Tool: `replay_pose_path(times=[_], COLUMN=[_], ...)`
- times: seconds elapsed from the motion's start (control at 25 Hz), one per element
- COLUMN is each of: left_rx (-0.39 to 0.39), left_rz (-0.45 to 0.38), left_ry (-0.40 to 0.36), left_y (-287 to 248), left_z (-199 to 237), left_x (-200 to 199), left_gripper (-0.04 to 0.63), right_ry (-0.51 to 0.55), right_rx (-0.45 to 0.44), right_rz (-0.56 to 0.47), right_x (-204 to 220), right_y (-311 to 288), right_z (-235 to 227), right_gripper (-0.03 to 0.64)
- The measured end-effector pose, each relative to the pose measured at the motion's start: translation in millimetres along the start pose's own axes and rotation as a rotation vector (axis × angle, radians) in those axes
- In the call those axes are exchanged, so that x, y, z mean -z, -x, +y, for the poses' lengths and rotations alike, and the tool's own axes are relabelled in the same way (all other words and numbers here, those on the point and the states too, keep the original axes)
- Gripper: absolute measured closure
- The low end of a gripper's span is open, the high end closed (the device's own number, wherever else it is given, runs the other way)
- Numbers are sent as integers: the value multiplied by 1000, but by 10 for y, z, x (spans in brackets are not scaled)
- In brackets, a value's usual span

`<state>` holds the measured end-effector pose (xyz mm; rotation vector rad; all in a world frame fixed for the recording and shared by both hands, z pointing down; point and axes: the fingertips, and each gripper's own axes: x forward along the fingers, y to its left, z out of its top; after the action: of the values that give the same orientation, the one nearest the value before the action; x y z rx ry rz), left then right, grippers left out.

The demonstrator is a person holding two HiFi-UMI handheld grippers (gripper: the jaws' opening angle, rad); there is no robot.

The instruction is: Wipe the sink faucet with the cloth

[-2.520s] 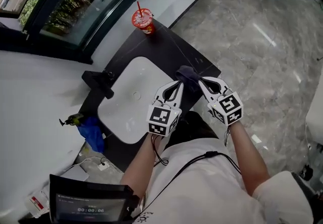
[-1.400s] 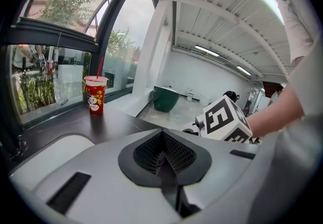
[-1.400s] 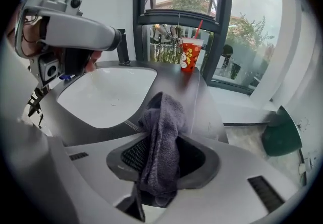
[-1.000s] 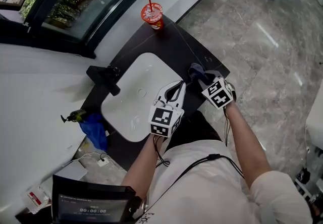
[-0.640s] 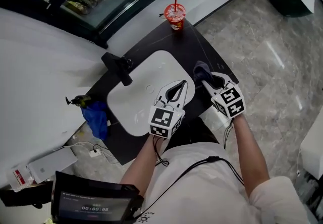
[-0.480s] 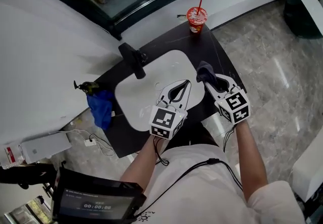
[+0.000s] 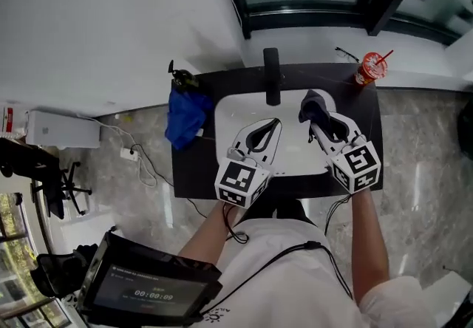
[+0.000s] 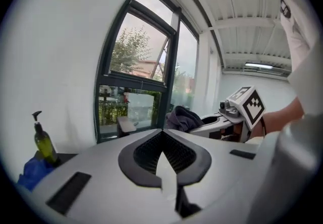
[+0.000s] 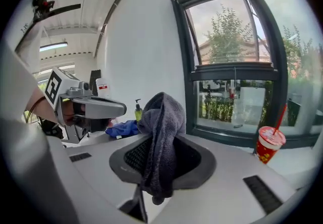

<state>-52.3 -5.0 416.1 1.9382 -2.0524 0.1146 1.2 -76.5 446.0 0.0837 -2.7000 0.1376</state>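
Observation:
The black faucet [image 7: 272, 75] stands at the back rim of the white sink [image 7: 236, 108], which is set in a black counter [image 7: 194, 164]. My right gripper [image 7: 311, 117] is shut on a dark grey cloth [image 7: 308, 106], held above the sink's right side, just right of the faucet. In the right gripper view the cloth [image 9: 161, 117] hangs folded between the jaws of the right gripper [image 9: 160, 140]. My left gripper [image 7: 273, 127] hovers over the basin in front of the faucet. In its own view the left gripper [image 8: 162, 134] is shut, tips together, on nothing.
A red cup with a straw [image 7: 369, 68] stands at the counter's back right corner. A blue cloth [image 7: 185, 116] and a soap bottle [image 7: 179, 77] lie at the counter's left end. A window [image 9: 234, 92] runs behind the counter. Cables [image 7: 140, 160] trail on the floor to the left.
Both grippers have risen and moved from the counter's front edge to over the sink, towards the faucet. The right one has lifted the grey cloth off the counter. The head view has swung round.

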Motion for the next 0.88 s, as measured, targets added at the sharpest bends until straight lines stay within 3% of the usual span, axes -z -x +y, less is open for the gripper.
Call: replay_pose_path(times=[0.16,0.32,0.72,0.88], left_rx=[-91,-135,-131,-130], left_rz=[-15,-28,-59,-56], left_ry=[24,31,16,23], left_y=[198,284,179,136], left_z=[250,377,330,430], left_x=[41,42,-98,-155], left_gripper=[603,603,603,603], right_ry=[56,113,214,281], right_rx=[-63,-101,-86,-114], right_rz=[0,3,-45,21], right_x=[-118,-261,-809,-990], right_y=[-276,-472,-759,-1202], right_z=[102,146,-300,-502], right_gripper=[522,522,521,520])
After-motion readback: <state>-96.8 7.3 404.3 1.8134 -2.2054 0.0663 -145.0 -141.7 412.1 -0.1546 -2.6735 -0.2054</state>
